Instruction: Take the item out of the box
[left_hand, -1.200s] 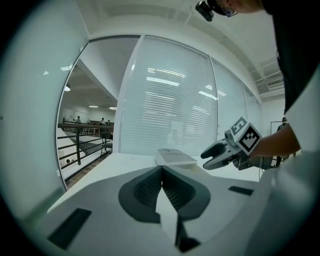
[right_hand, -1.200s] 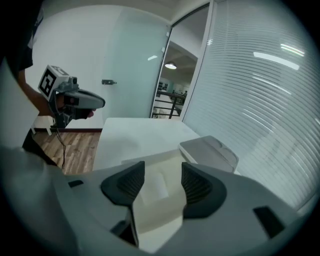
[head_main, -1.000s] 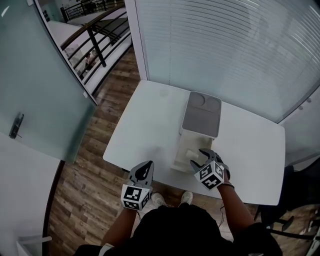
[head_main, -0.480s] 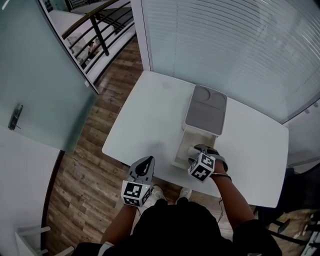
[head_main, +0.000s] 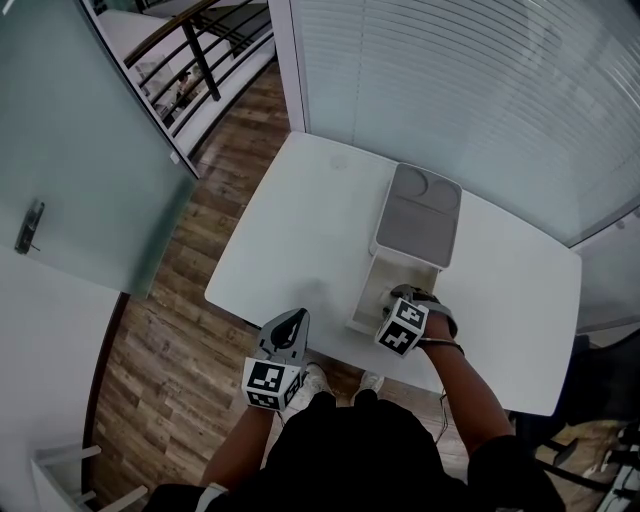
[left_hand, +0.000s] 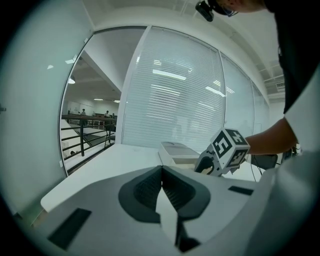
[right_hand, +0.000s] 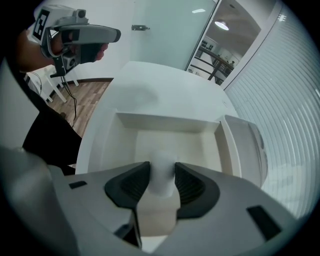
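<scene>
An open white box (head_main: 372, 297) with its grey-lined lid (head_main: 418, 215) folded back stands on the white table (head_main: 300, 230). Inside it stands a white item with a round neck (right_hand: 162, 161). My right gripper (right_hand: 161, 167) reaches down into the box (right_hand: 165, 122); its jaws are closing and the dark pads (right_hand: 186, 185) lie against both sides of the item's neck. In the head view that gripper (head_main: 392, 300) hides the item. My left gripper (head_main: 296, 318) hovers at the table's near edge, shut and empty, left of the box.
A glass wall with blinds (head_main: 470, 90) runs behind the table. A frosted glass door (head_main: 70, 170) stands at the left over wooden floor (head_main: 170, 330). Bare tabletop lies left and right of the box. The table's near edge (head_main: 290, 330) is under my left gripper.
My right gripper has pushed forward and down into the box. The left gripper has stayed at the table's near edge.
</scene>
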